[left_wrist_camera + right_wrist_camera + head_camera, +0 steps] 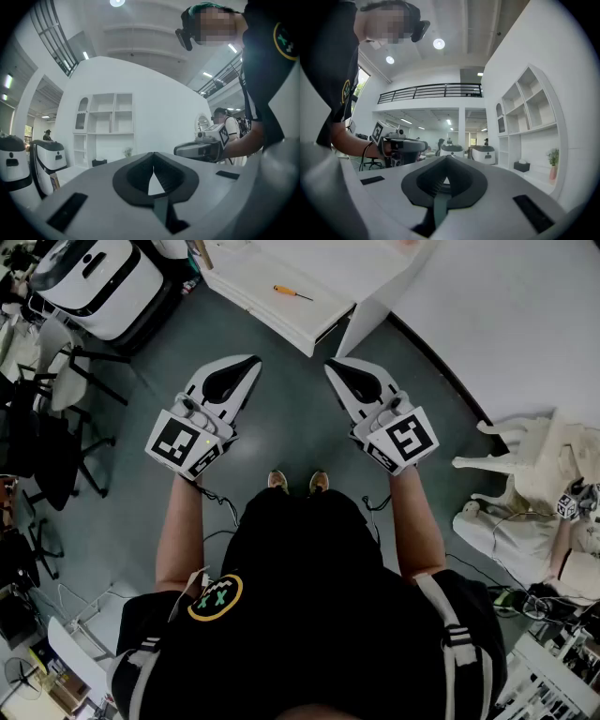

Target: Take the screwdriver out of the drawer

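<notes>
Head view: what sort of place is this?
Probably a robotics lab or demo hall staged with home furniture: white robot-like units, office chairs, a white shelf wall, and a mezzanine railing overhead.

Shows only part of the drawer (281, 326), cropped by the head view's top edge, leaves the tip of the screwdriver (292, 292) too small to tell, hides all but the toes of the shoes (277, 481) behind the torso (300, 596), and cuts the white machine (98, 282) at the top
</notes>
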